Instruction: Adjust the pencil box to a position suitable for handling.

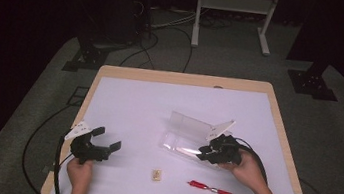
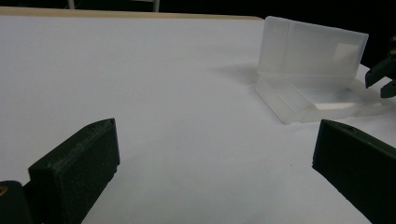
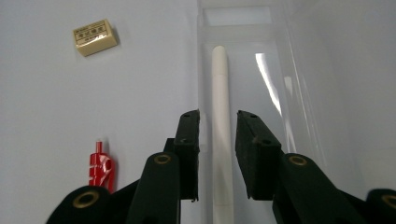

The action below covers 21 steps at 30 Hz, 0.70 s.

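A clear plastic case (image 1: 181, 143) lies open on the white table, its lid (image 1: 189, 125) standing up behind it. Inside the case (image 3: 299, 107) lies a white pen (image 3: 220, 84). My right gripper (image 1: 201, 154) reaches into the case from the right. Its jaws (image 3: 217, 116) straddle the white pen, narrowly open, with a gap showing on the left side. My left gripper (image 1: 108, 138) hovers wide open at the front left, nothing between its jaws (image 2: 215, 135). From there the case (image 2: 313, 100) and the right gripper (image 2: 383, 77) appear ahead on the right.
A red pen (image 1: 211, 188) and a small cream eraser (image 1: 156, 175) lie near the table's front edge; both also appear left of the case, eraser (image 3: 95, 37) farther, red pen (image 3: 100, 165) nearer. Cables trail off the table's front.
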{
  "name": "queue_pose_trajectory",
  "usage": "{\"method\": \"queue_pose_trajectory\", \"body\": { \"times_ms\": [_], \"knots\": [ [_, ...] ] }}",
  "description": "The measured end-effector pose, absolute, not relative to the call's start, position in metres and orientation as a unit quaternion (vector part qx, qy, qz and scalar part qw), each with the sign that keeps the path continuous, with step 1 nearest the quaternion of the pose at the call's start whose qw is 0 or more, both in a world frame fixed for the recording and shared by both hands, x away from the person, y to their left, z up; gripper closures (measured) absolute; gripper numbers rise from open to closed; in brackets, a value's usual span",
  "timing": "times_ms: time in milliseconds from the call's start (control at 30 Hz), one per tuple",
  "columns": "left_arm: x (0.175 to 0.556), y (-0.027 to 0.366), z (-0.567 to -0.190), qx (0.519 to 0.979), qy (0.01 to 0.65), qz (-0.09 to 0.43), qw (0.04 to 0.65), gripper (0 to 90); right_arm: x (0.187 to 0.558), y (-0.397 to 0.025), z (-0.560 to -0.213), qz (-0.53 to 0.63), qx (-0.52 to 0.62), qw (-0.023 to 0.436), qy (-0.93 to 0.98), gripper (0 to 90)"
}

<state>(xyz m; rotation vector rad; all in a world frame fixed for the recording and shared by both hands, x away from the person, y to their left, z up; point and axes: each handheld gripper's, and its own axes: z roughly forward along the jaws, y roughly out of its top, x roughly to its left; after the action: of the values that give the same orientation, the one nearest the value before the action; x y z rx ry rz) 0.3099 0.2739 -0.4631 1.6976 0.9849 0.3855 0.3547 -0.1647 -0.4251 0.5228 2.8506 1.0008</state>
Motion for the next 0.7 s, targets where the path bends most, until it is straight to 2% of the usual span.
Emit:
{"method": "queue_pose_trajectory", "body": {
  "times_ms": [300,700],
  "knots": [
    [0.310,0.274,-0.463,0.714,0.415,0.162,0.540,0.0,0.341,-0.172,-0.426,0.336,0.170,0.032,0.926,68.4],
    [0.310,0.274,-0.463,0.715,0.414,0.162,0.540,0.0,0.321,-0.184,-0.428,0.347,0.172,0.022,0.922,62.6]
  ]
}}
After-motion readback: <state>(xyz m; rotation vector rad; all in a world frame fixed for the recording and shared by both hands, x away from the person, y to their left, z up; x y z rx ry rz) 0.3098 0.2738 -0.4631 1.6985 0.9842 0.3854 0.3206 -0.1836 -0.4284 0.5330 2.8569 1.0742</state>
